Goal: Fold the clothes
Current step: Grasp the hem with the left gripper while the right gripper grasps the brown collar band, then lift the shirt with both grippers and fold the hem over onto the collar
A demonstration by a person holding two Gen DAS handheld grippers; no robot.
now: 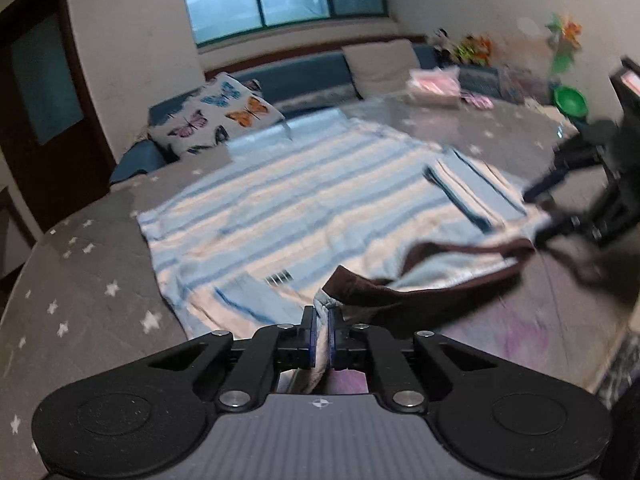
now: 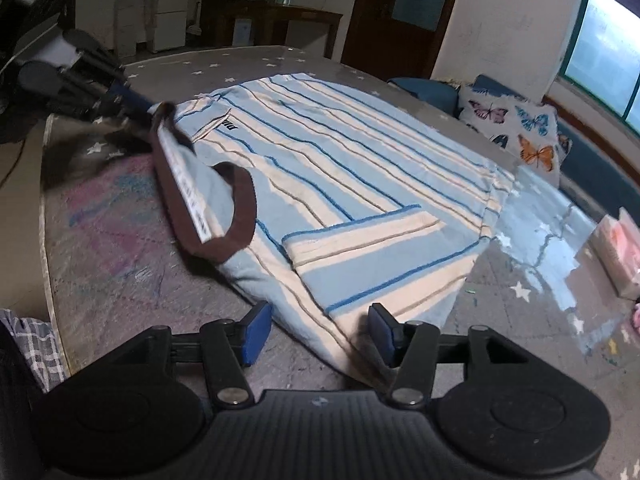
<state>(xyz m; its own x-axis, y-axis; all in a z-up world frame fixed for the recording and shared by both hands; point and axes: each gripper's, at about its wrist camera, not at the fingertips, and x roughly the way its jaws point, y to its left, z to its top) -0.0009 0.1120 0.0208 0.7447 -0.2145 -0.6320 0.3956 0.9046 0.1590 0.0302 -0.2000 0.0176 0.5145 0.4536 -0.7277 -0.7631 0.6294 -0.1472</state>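
Grey star-printed cloth covers the table (image 1: 80,280), the largest surface ahead of both pairs of fingers. On it lies the striped shirt (image 1: 304,200), pale blue and cream with thin darker lines, spread flat and filling most of the ground beyond the fingertips in both wrist views.

Left gripper (image 1: 321,334): jaws drawn together, blue pads pinching a fold of shirt fabric at the shoulder edge next to the brown collar (image 1: 384,300). The cloth runs between the pads and back toward the gripper body. The collar band rises off the table just past and to the right of these fingertips. In the right wrist view this gripper (image 2: 140,114) appears at upper left, its tips at the lifted collar end.

Right gripper (image 2: 318,334): jaws apart, blue pads (image 2: 256,330) well separated. The near edge of the shirt passes between them and under the right-hand pad; whether either pad touches the cloth cannot be told, and nothing is clamped. A folded-in sleeve (image 2: 360,240) lies just ahead of these fingertips, on top of the shirt body. The chest pocket with a small dark mark (image 2: 224,124) sits further off, toward the left gripper.

Beyond the shirt's far hem: a butterfly-print pillow (image 1: 216,116), blurred.
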